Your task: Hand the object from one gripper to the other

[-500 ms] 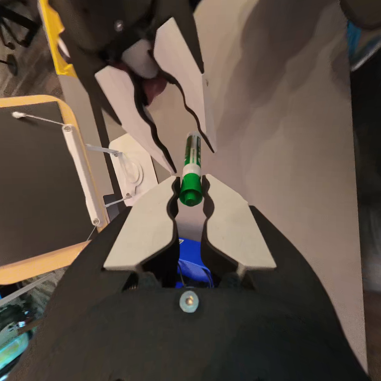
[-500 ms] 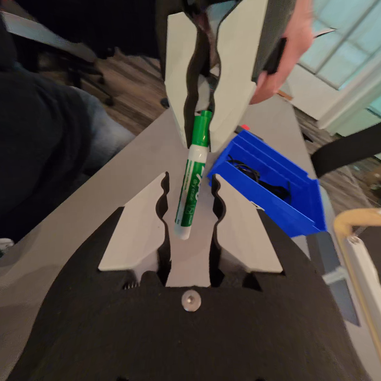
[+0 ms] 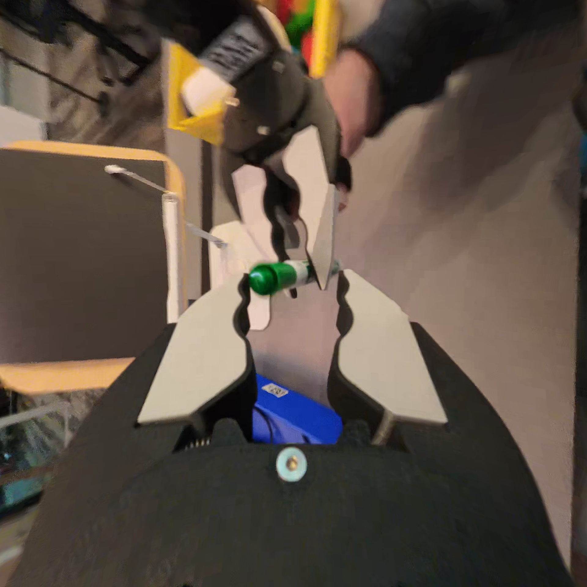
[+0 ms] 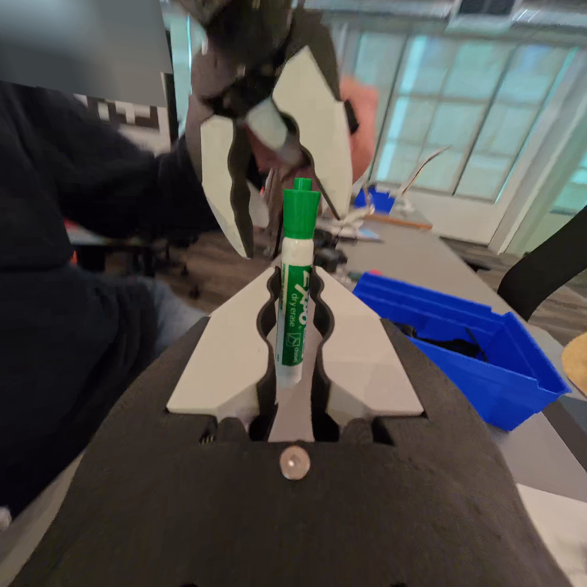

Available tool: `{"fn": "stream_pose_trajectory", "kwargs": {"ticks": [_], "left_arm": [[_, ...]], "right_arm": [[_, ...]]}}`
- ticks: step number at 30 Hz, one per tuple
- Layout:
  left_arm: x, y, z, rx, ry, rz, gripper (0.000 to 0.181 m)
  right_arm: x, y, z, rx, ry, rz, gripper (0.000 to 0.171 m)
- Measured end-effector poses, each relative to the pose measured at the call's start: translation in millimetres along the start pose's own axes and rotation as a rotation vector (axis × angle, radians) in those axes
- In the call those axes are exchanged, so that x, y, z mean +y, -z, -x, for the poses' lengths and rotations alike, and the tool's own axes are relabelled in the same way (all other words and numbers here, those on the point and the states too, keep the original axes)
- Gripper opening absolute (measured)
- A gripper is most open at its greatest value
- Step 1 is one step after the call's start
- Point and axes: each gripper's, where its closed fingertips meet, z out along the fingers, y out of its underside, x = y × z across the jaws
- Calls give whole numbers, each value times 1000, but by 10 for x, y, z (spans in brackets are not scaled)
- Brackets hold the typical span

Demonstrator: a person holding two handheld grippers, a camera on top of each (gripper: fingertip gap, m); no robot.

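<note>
A green-capped dry-erase marker stands upright between the fingers of my right gripper, which is shut on its white and green barrel. In the left wrist view the marker lies sideways, cap to the left, held by the right gripper reaching down from above. My left gripper is open and empty, its fingertips on either side of the marker and apart from it. In the right wrist view the left gripper's fingers spread open just beyond the cap.
A blue bin with black cables sits on the grey table; it also shows under the left gripper. A black board with a wooden rim lies at the left. A person's hand holds the right gripper. Both grippers' tips are close together, under 4 cm apart.
My left gripper has opened and let go of the marker's cap. My right gripper has shut on the barrel. The grippers have drawn apart and the marker has turned with the right one.
</note>
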Motion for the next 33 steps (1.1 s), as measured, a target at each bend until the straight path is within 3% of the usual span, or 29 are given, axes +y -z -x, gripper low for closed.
{"fn": "stream_pose_trajectory", "kwargs": {"ticks": [5,7,10,14,17,24,30,33], "left_arm": [[-78,-29,100,-238,307,-326,59],[29,-137,126,-402,332,-324,62],[112,-291,93,-618,213,-227,65],[132,-261,159,-826,152,-186,47],[163,-264,165,-861,161,-163,24],[214,-241,193,-856,165,-145,20],[353,-177,247,-764,-18,-28,20],[496,-145,253,-683,-99,86,19]], "right_arm": [[-296,160,-166,98,-134,-363,16],[-322,170,-185,112,-183,-437,16],[-344,165,-202,125,-254,-523,16],[-347,161,-218,155,-293,-586,20],[-329,162,-232,194,-288,-603,16],[-274,183,-232,219,-256,-560,17],[-125,407,-244,321,-123,-295,67],[-167,592,-243,390,53,-88,76]]}}
